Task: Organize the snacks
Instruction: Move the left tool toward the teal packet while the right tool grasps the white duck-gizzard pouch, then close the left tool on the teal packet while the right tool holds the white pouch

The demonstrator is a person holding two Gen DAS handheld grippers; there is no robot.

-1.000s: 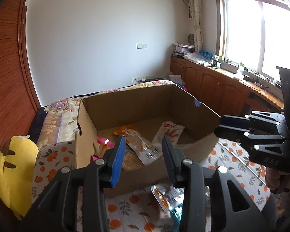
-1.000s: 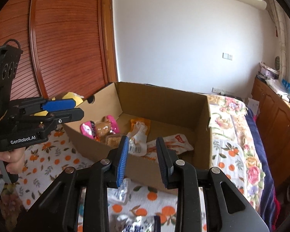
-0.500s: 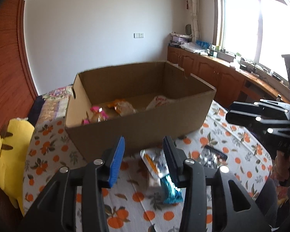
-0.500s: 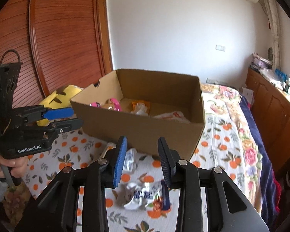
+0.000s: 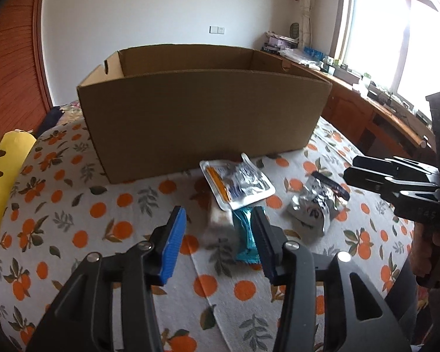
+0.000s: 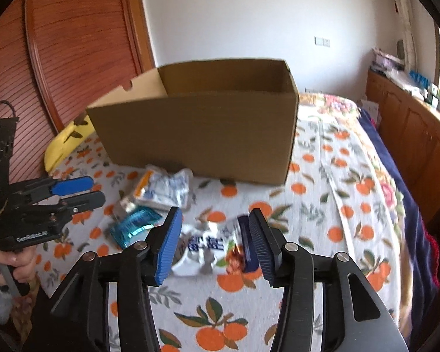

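- Your left gripper point(image 5: 218, 239) hangs low over the orange-print bedspread point(image 5: 73, 228), blue-padded jaws apart and just widened, nothing clamped between them.
- Framed in that gap are a pale small packet point(image 5: 220, 217) and a teal wrapper point(image 5: 245, 239), both lying on the cloth ahead of the tips; the teal one sits close against the inner side of the right-hand finger as seen from the left wrist.
- Just beyond them lies a white pouch with an orange strip point(image 5: 237, 184), near the foot of the cardboard box point(image 5: 202, 123).
- Your right gripper point(image 6: 215, 242) also stands parted, having just spread wider, and grips nothing.
- Between its tips, as the right wrist sees it, rests a crumpled silver-white packet with blue lettering point(image 6: 208, 245), flat on the bedspread; a dark blue bar point(image 6: 246, 243) lies along the inner face of the right-hand finger. Whether the pads touch either cannot be told.
- From the left wrist, that silver packet point(image 5: 314, 208) sits to the right of the teal wrapper, with your right gripper's tips point(image 5: 363, 173) close above it.
- Behind everything, the open-topped box stands upright on the bed, its near wall hiding whatever it holds; a yellow plush point(image 5: 3, 176) lies at the bed's left edge.
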